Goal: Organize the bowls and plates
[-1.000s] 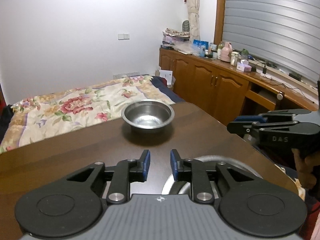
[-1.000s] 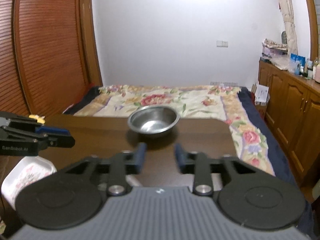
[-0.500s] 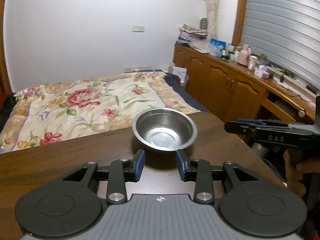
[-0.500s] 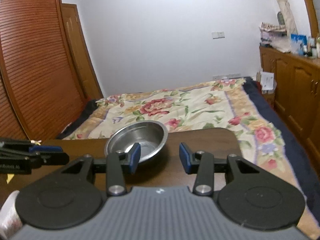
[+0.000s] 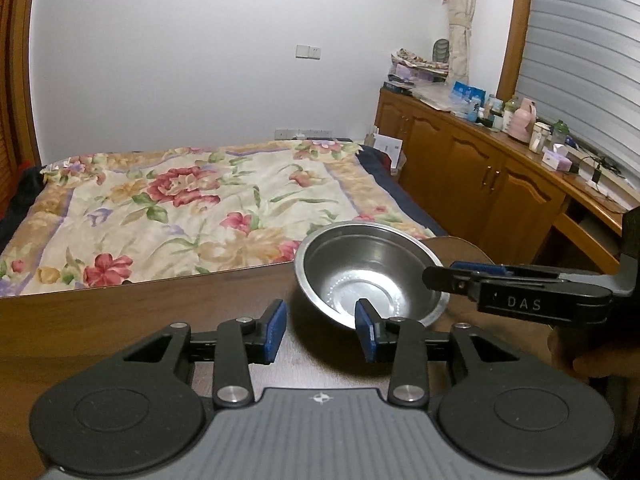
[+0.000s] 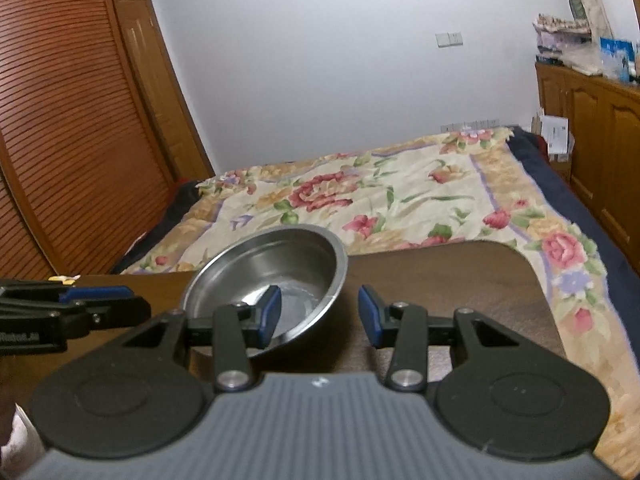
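Observation:
A steel bowl (image 5: 372, 276) (image 6: 272, 276) stands near the far edge of the dark wooden table (image 5: 120, 320). My left gripper (image 5: 320, 328) is open: its right pad sits over the bowl's inside and its left pad outside, so the near left rim lies between them. My right gripper (image 6: 320, 316) is open too, straddling the bowl's right rim with its left pad inside. Each gripper shows side-on in the other's view, the right gripper (image 5: 430, 278) over the bowl's right rim and the left gripper (image 6: 136, 304) by its left side. Neither pad visibly touches the bowl.
A bed with a floral cover (image 5: 180, 208) lies just past the table's far edge. Wooden cabinets (image 5: 480, 184) with clutter on top run along the right wall. A slatted wooden wardrobe (image 6: 60, 140) stands at the left. A white dish edge (image 6: 20, 444) shows at the bottom left.
Both grippers have moved forward to the bowl and opened wider. The bowl, earlier well ahead of the fingers, now has its rim between each pair.

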Demonstrator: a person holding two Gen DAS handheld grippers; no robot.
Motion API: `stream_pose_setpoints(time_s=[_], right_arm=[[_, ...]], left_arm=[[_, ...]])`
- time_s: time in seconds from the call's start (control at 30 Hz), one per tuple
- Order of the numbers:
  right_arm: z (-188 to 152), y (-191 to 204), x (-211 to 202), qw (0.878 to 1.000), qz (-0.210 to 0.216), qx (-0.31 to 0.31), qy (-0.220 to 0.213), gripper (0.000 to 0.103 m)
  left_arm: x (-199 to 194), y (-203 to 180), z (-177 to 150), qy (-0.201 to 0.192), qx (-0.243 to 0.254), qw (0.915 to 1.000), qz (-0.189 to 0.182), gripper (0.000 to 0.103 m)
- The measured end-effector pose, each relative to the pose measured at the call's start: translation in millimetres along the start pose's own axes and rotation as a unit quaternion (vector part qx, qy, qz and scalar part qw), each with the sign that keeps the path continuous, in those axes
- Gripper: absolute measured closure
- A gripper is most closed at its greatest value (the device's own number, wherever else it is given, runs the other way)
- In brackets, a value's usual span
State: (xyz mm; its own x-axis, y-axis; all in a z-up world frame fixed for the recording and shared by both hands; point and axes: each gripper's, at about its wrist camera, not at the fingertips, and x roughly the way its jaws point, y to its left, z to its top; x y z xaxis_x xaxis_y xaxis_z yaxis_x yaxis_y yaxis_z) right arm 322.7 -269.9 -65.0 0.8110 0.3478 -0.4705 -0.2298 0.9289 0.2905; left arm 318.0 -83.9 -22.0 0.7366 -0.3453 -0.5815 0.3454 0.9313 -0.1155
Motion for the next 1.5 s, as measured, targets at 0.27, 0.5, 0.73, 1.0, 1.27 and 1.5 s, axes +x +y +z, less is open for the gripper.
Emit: stream_pose_setpoints(time_s=[0.27, 0.5, 0.73, 1.0, 1.27, 1.5], right_arm=[[1, -1, 2, 0.999, 0.023, 0.022, 0.009, 0.059], [3, -3, 5, 0.999, 0.032, 0.03, 0.017, 0.059], [1, -5, 9, 0.998, 0.039, 0.038, 0.027, 0.06], [-3, -7, 12, 0.996, 0.068, 0.046, 0.039, 0.078], [-6, -9, 13, 0.995, 0.071, 0.054, 0.043, 0.082], [-7, -9, 12, 0.995, 0.072, 0.056, 0.041, 0.083]], left_arm=[[27, 1, 5, 0.014, -0.003, 0.9999, -0.008, 0.062], [40, 0, 6, 0.026, -0.001, 0.9996, -0.01, 0.062], [47, 1, 5, 0.04, -0.003, 0.9991, -0.016, 0.062], [49, 2, 1, 0.051, -0.004, 0.9984, -0.025, 0.075], [44, -1, 2, 0.043, 0.005, 0.9987, -0.024, 0.079], [42, -4, 0, 0.042, 0.012, 0.9988, -0.022, 0.079]])
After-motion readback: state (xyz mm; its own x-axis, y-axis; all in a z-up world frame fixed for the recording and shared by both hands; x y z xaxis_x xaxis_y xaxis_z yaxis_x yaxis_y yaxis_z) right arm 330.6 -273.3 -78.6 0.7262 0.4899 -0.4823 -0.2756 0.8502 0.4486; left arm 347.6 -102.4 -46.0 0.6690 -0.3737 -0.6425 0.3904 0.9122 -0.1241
